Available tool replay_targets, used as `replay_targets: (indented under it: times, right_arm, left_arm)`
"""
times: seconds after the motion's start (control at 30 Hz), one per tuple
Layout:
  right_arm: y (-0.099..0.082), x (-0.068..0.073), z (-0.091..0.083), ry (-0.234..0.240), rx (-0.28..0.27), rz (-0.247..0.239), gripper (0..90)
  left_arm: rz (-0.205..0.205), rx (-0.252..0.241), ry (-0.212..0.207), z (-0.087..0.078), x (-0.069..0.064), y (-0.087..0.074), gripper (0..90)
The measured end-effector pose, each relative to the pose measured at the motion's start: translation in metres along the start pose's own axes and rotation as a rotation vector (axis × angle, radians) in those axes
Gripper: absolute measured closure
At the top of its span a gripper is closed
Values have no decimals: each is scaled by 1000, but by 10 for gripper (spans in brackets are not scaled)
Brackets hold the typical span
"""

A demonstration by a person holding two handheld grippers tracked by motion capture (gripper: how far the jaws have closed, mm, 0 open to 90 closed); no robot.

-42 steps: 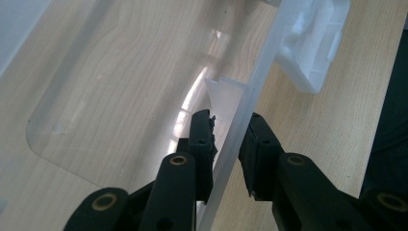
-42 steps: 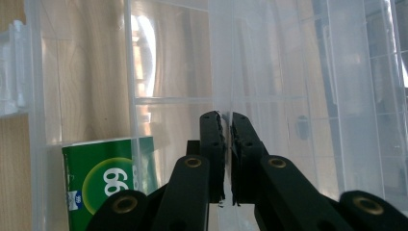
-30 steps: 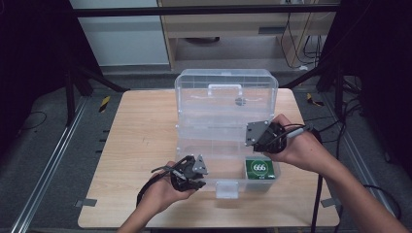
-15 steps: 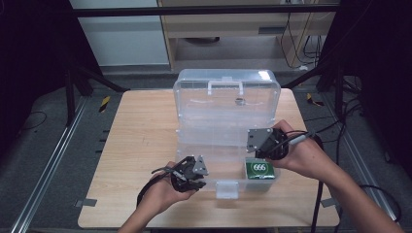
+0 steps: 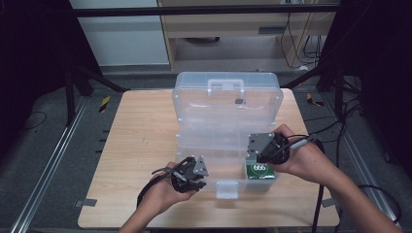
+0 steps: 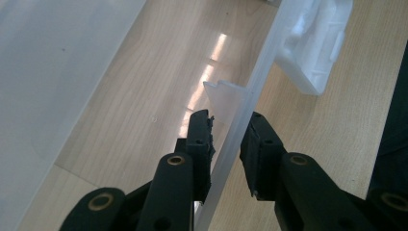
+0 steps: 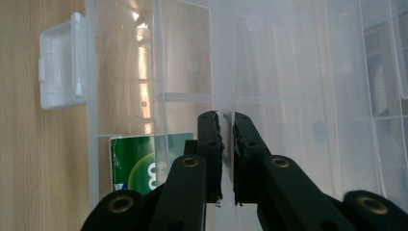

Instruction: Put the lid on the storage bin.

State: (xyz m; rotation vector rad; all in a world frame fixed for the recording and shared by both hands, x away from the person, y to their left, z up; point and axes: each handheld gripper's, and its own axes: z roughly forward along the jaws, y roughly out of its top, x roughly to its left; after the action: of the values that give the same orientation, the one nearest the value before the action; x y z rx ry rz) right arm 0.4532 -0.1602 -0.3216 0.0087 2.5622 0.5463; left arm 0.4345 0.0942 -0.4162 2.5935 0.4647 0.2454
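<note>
a: high view has the clear plastic organizer box (image 5: pixel 226 131) lying open in the middle of the wooden table (image 5: pixel 131 145), lid propped up at the far side. what are the two tools doing?

b: left gripper (image 6: pixel 226 144) straddles the box's front wall (image 6: pixel 250 101), one jaw inside and one outside, just beside the white latch (image 6: pixel 320 45). the jaws look close on the thin plastic, seemingly steadying it.

a: and the other?

b: right gripper (image 7: pixel 225 154) has its jaws almost together, a clear thin wall of the tray running between them. whether they truly pinch it i can't tell. a green packet (image 7: pixel 139 166) lies in the front corner compartment right beside it.

a: so how far along?

b: i'd judge the box is opened and one packet is stowed. the other compartments look bare, and closing the lid and snapping the latch remain.
</note>
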Motion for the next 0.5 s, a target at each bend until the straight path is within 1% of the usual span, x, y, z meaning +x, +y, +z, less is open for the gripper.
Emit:
replay_targets:
  times: [0.03, 0.07, 0.1, 0.17, 0.23, 0.43, 0.5]
  right_arm:
    - [0, 0, 0, 0, 1, -1, 840]
    - [0, 1, 0, 5, 2, 0, 840]
    - [0, 1, 0, 5, 1, -1, 840]
    - [0, 2, 0, 10, 1, 1, 840]
    - [-1, 3, 0, 10, 1, 1, 841]
    - [-2, 6, 0, 21, 0, -1, 837]
    - [-2, 5, 0, 21, -3, 3, 835]
  left_arm:
    - [1, -1, 0, 0, 0, 0, 739]
    - [45, 0, 5, 0, 3, 1, 739]
    - [47, -5, 1, 0, 3, 1, 739]
    - [49, -5, 12, 0, 3, 1, 738]
    - [45, -4, 4, 0, 3, 0, 738]
    - [41, -11, 11, 0, 2, 0, 732]
    - [35, -25, 11, 0, 1, 0, 722]
